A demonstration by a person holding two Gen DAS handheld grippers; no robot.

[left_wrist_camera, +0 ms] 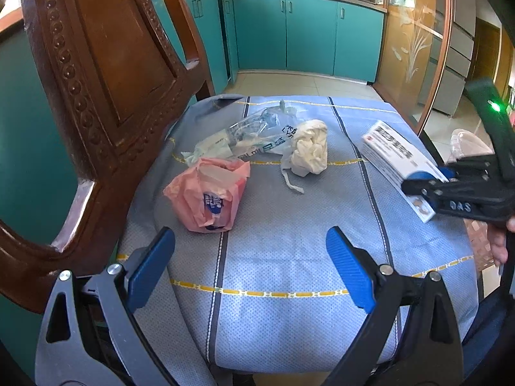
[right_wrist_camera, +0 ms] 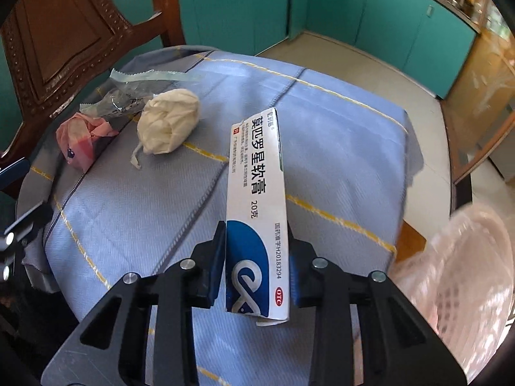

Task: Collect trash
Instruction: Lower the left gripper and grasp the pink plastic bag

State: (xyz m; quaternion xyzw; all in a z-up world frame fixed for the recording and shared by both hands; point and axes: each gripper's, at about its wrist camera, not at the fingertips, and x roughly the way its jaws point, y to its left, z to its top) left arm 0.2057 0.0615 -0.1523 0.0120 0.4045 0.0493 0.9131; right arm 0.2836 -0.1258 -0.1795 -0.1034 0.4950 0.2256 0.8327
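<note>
The right tool pinches the white-and-blue ointment box by its near end, lifted above the blue cushion. The left tool stands wide, holding nothing. Left of the box lie a cream wad, a clear wrapper and a pink bag. Right of it, a blurred pinkish basket, perhaps lined.

Left tongs gape near pink bag on cushion.
</note>
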